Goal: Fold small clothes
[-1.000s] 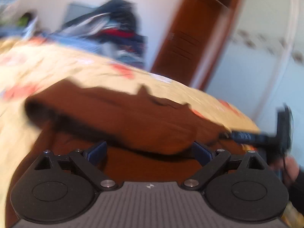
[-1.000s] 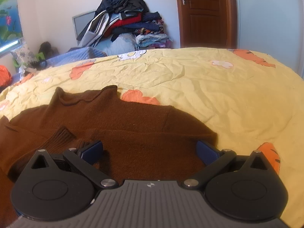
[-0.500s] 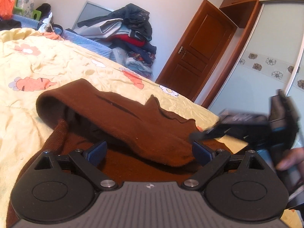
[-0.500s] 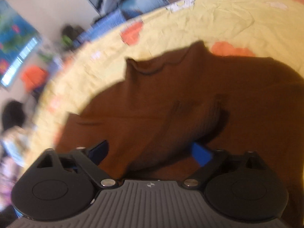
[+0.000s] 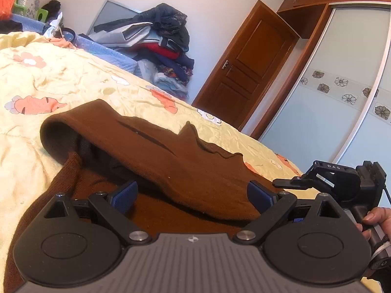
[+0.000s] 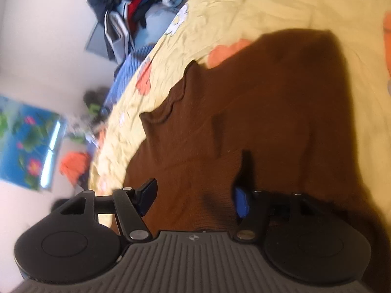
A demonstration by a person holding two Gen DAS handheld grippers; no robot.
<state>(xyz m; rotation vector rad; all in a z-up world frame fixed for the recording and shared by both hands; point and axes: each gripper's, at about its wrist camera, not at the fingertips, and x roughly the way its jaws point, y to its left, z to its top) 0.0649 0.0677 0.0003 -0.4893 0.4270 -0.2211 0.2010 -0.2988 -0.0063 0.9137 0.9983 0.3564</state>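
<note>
Left wrist view: the left gripper [image 5: 193, 193] has its blue-padded jaws standing wide apart, with a folded edge of the brown knitted sweater [image 5: 156, 151] lying between them, unclamped. The sweater lies on the yellow bedspread with orange flower print [image 5: 61, 78]. The right gripper [image 5: 283, 183] carries the white lettering "DAS"; a hand [image 5: 376, 219] holds its handle. Right wrist view: the right gripper's [image 6: 193, 195] jaws are closing over the sweater [image 6: 268, 102]; the pads press on nothing yet.
</note>
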